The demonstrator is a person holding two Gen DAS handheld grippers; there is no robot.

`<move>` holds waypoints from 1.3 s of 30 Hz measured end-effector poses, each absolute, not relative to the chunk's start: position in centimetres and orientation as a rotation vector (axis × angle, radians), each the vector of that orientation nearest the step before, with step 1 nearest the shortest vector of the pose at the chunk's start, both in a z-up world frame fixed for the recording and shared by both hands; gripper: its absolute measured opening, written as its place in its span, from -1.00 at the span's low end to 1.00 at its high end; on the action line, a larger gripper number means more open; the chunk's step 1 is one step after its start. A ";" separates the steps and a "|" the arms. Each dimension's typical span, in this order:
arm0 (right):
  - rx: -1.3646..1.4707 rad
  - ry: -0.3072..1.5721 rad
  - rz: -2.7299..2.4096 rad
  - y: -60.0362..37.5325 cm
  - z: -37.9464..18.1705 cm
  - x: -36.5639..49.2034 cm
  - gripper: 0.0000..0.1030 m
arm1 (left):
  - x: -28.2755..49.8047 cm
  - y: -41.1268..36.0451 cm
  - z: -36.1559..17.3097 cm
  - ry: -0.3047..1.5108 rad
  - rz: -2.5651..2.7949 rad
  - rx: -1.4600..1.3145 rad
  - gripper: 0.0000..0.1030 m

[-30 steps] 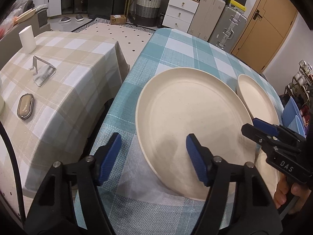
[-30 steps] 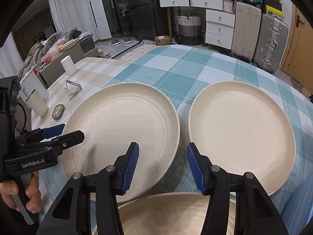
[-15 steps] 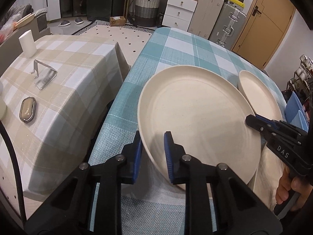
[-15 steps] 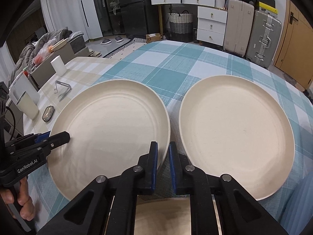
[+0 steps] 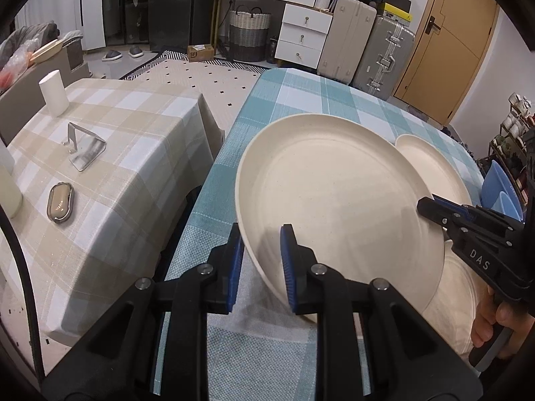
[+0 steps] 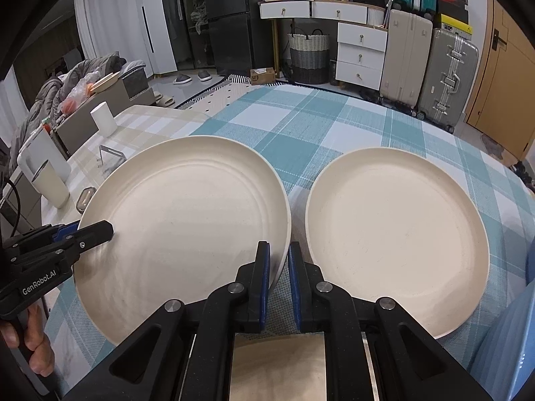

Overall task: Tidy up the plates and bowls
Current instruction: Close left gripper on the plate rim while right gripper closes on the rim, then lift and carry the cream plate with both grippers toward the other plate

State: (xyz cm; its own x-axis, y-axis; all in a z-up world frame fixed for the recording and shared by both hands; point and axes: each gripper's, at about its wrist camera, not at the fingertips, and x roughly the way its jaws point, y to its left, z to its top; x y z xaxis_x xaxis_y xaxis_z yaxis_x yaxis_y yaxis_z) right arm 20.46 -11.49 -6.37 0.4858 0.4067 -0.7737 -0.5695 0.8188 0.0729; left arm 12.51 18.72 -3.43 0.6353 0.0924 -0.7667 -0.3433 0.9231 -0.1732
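A large cream plate [image 5: 334, 207] [image 6: 187, 214] is lifted off the teal checked table [image 5: 301, 100] and tilted. My left gripper [image 5: 262, 264] is shut on its left rim; it also shows in the right wrist view [image 6: 97, 232]. My right gripper [image 6: 277, 277] is shut on its right rim; it also shows in the left wrist view [image 5: 431, 209]. A second cream plate [image 6: 398, 234] [image 5: 431, 163] lies flat on the table to the right. A third cream plate [image 6: 277, 364] [image 5: 458, 304] lies under my right gripper, mostly hidden.
Blue bowls [image 5: 500, 190] [image 6: 511, 347] stand at the table's right edge. A beige checked table [image 5: 100, 153] on the left carries a white cup [image 5: 53, 92], a metal stand [image 5: 83, 148] and a small oval case [image 5: 60, 202]. Suitcases [image 6: 431, 67] and drawers stand behind.
Both grippers closed on opposite rims of the large plate. The plate has since risen off the table and tilted.
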 end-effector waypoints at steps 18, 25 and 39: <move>-0.187 0.824 0.565 -14.7 -2.2 17.6 -0.77 | 10.6 15.3 0.8 0.804 0.202 -0.260 -0.63; -0.168 0.812 0.535 -16.5 -1.0 16.6 -0.77 | 10.2 13.2 1.9 0.801 0.169 -0.233 -0.63; -0.125 0.801 0.480 -20.6 0.3 13.9 -0.77 | 9.5 9.7 3.1 0.809 0.085 -0.184 -0.63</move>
